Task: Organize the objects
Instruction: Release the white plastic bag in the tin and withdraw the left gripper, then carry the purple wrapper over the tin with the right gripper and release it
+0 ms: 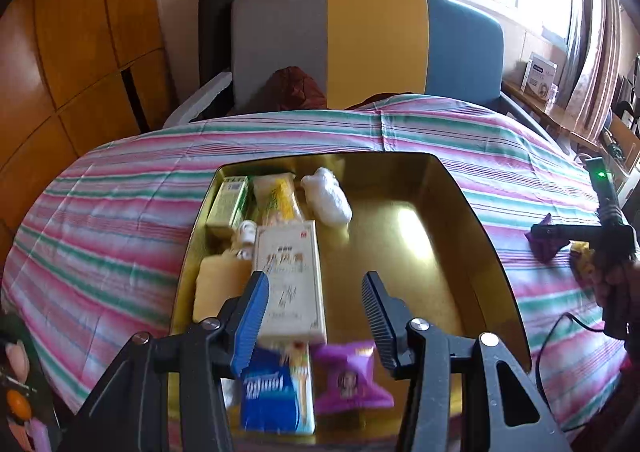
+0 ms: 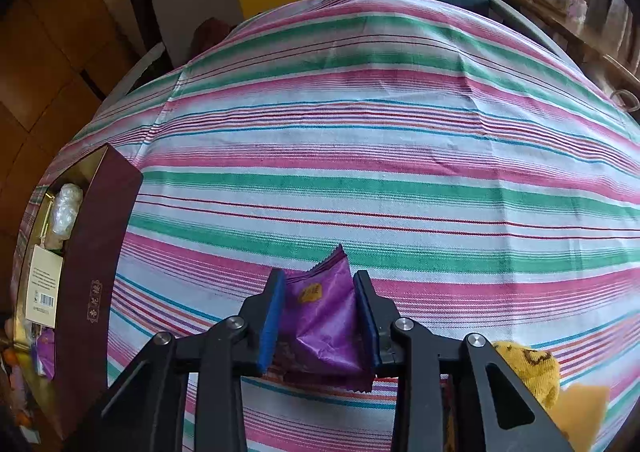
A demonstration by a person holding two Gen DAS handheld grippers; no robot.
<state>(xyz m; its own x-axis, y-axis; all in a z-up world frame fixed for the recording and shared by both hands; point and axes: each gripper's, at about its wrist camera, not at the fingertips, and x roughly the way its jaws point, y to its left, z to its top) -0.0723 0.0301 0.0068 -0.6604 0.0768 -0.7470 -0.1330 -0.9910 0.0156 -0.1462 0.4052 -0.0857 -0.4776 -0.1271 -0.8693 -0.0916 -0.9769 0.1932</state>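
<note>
While left hand-held gripper (image 1: 316, 298) gapes over glossy gold box (image 1: 472, 252), right hand-held gripper (image 2: 320, 306) clamps crinkly purple foil packet (image 2: 320, 316).

Two purple packets (image 1: 350, 380) (image 2: 324, 326), one gold tray (image 1: 472, 252) (one white wad (image 1: 328, 198) inside)

We see a gold-lined tray (image 1: 472, 236) on the striped worktop, holding a cream medicine box (image 1: 290, 280), a blue tissue pack (image 1: 272, 396) and a purple snack packet (image 1: 350, 378). A second, crumpled purple packet (image 2: 320, 316) sits pinched in our right tongs (image 2: 320, 322).
</note>
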